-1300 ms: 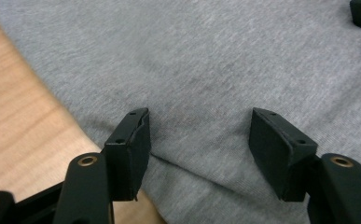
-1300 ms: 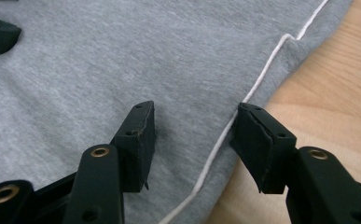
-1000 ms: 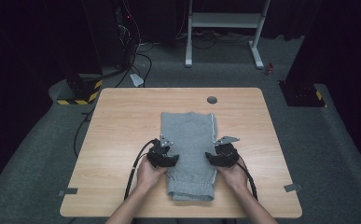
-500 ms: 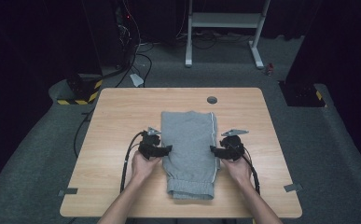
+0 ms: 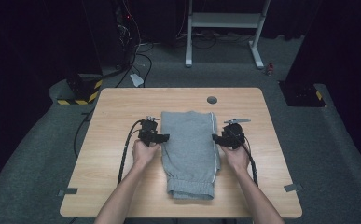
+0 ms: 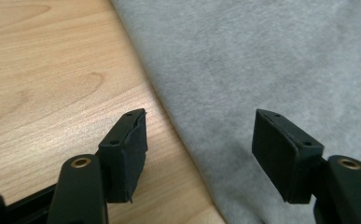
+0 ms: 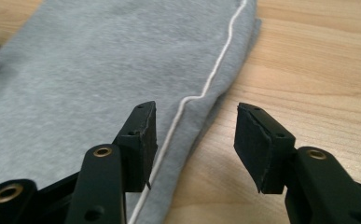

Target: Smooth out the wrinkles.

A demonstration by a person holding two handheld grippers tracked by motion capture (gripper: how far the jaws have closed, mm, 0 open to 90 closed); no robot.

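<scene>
A folded grey garment (image 5: 190,149) with a white stripe along its right edge lies lengthwise mid-table, its cuffed end toward the person. My left gripper (image 5: 165,137) sits at the garment's left edge. Its jaws have just been opening and stand open, one pad (image 6: 127,154) over bare wood and the other over the fabric (image 6: 243,70). My right gripper (image 5: 215,138) is at the garment's right edge. Its jaws have eased inward slightly but stand open astride the white stripe (image 7: 206,88), pressing on nothing.
The wooden table (image 5: 113,112) has a round cable hole (image 5: 211,99) at the back centre. A black cable (image 5: 124,156) trails from the left gripper toward the front edge. A white desk frame (image 5: 225,28) and a yellow-black striped block (image 5: 78,95) are on the floor beyond.
Both hands have slid off the top of the garment, moving apart and away from the person. The grippers now flank its left and right edges.
</scene>
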